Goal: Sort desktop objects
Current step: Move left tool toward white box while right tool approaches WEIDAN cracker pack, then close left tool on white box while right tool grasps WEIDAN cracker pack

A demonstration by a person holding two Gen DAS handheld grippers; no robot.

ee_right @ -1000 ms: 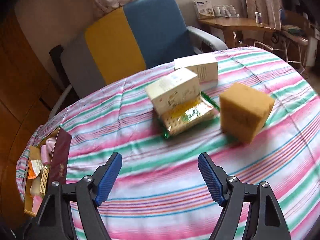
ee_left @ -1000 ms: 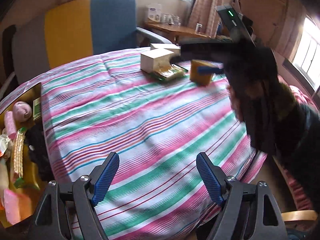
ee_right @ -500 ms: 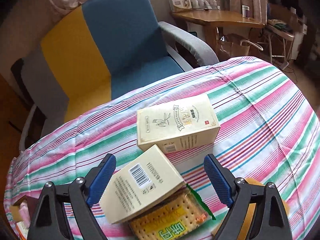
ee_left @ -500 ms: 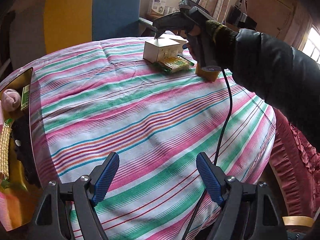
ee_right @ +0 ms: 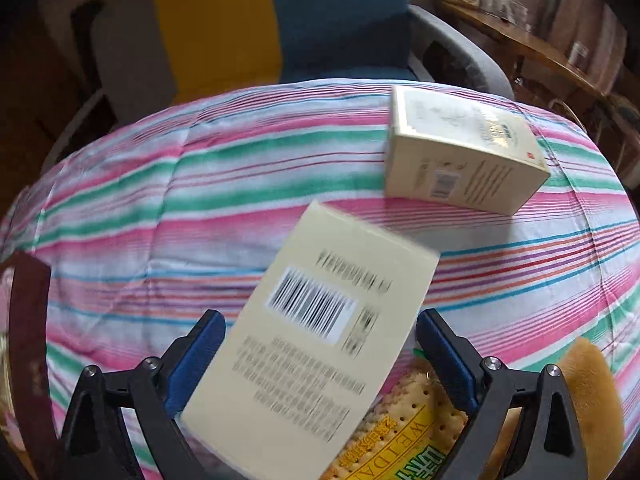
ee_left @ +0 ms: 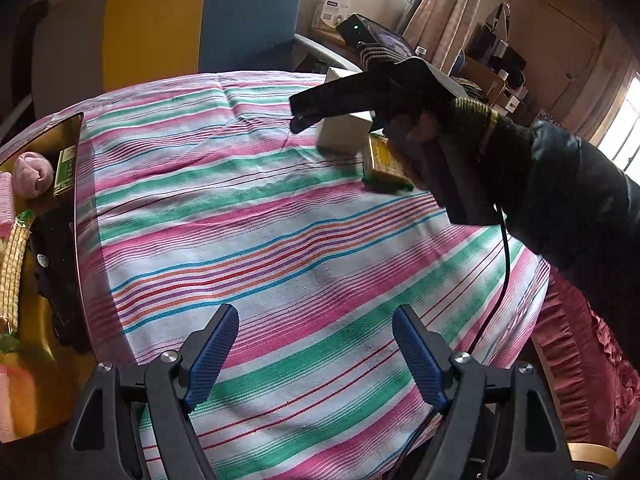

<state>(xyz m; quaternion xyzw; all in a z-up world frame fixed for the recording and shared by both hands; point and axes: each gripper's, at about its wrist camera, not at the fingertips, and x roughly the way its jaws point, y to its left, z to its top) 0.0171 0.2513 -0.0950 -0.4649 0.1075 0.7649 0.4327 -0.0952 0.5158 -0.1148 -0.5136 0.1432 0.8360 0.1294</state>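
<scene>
Two cream cartons sit on the striped tablecloth (ee_right: 240, 184). The barcode box (ee_right: 316, 344) lies tilted on one cracker packet (ee_right: 404, 436), and the second box (ee_right: 460, 152) rests apart, nearer the armchair (ee_right: 320, 20). One tan sponge (ee_right: 592, 396) lies just beside the packet. The right gripper (ee_right: 320, 356) straddles the barcode box, jaws opening, pads apparently not pressing it. The left gripper (ee_left: 316, 344) hangs spread over bare cloth — nothing between its pads. One tray (ee_left: 78, 200) at the table's left edge holds a pink roll (ee_left: 34, 168) and other items.
</scene>
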